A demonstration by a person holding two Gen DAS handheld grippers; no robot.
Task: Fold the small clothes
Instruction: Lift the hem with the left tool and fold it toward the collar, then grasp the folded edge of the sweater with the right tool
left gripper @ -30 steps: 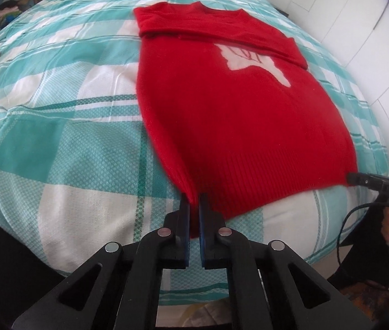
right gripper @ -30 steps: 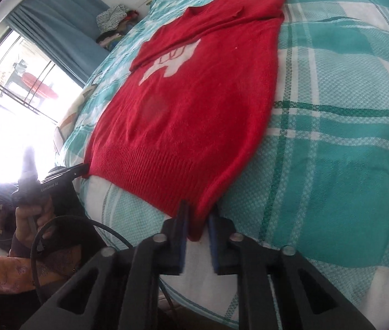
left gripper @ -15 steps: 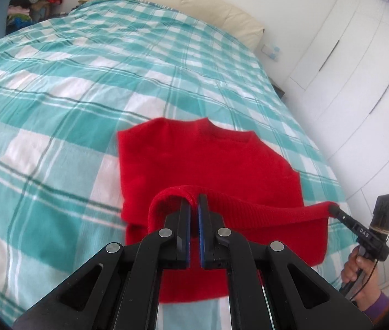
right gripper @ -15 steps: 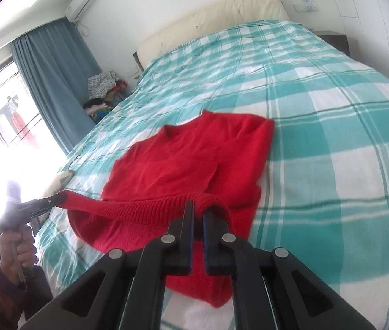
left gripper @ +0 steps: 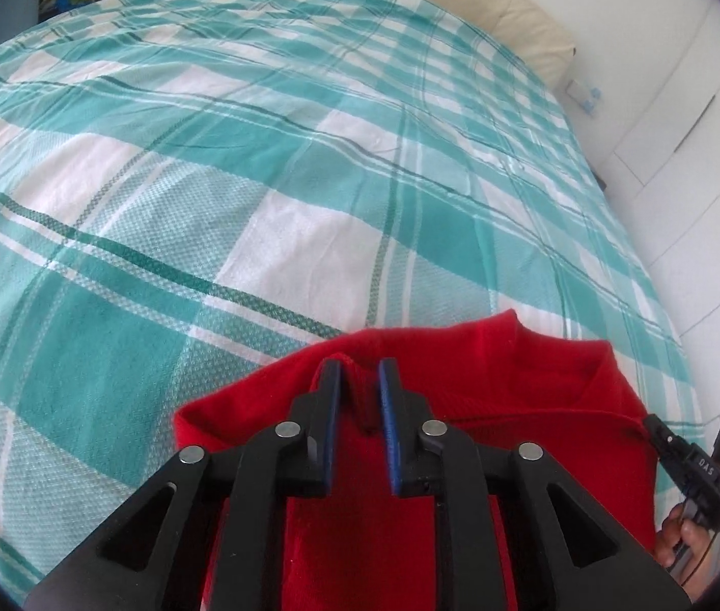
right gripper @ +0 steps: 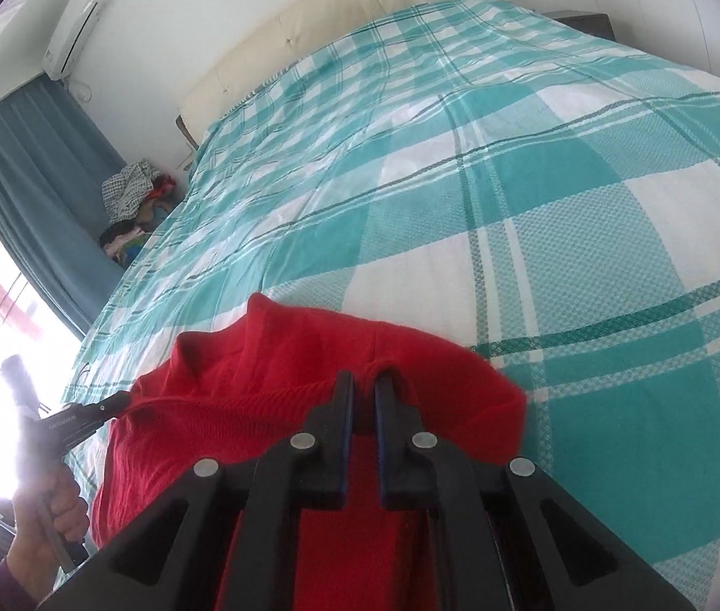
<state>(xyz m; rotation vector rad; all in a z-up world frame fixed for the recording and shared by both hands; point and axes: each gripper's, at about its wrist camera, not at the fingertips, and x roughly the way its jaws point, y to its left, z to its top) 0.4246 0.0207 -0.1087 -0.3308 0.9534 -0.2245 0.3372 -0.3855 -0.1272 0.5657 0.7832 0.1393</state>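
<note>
Left wrist view: one red knitted sweater lay on one teal-and-white checked bedspread, folded over itself. The left gripper had its jaws opening, a loose ridge of the hem between them, not pressed. Right wrist view: the right gripper had jaws opening by a narrow gap around the hem corner. One second earlier, both grippers clamped the hem at the bed's near edge with the sweater spread flat.
</note>
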